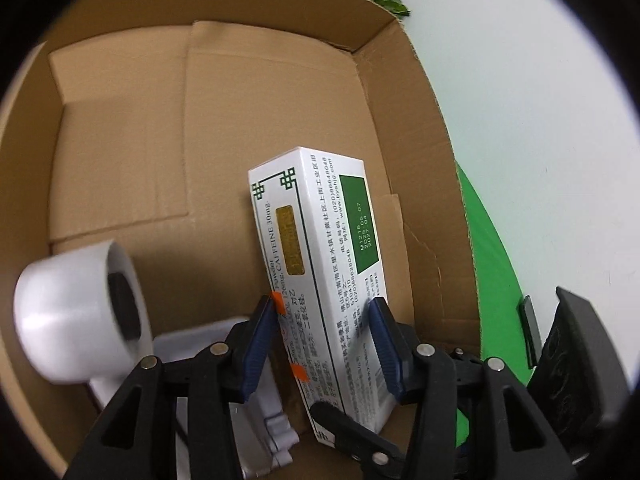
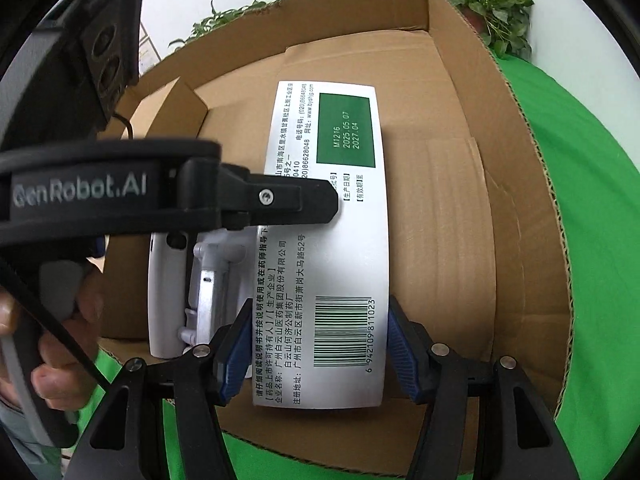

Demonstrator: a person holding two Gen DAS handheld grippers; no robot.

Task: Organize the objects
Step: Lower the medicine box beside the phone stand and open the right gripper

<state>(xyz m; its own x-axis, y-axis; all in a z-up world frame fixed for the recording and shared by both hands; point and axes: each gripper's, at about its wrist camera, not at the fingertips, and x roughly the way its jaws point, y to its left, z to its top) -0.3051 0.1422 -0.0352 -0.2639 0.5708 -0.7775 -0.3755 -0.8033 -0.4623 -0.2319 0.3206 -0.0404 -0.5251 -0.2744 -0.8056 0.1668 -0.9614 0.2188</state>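
Note:
A white medicine box [image 1: 320,264] with green print is held inside an open cardboard box [image 1: 160,140]. My left gripper [image 1: 324,336] is shut on it, blue pads on both long sides. In the right wrist view the same medicine box [image 2: 332,240] lies lengthwise over the cardboard box [image 2: 460,200], and my right gripper [image 2: 316,356] is shut on its barcode end. The left gripper's black finger [image 2: 280,200] reaches across it from the left. A white tape dispenser [image 1: 80,312] with a clear tape roll lies in the box at the lower left; its body also shows in the right wrist view [image 2: 192,288].
The cardboard box stands on a green cloth [image 2: 592,280]. Potted plants [image 2: 488,4] stand behind it against a white wall. The right gripper's black body [image 1: 572,360] sits outside the box's right wall. The box floor at the far left is bare cardboard.

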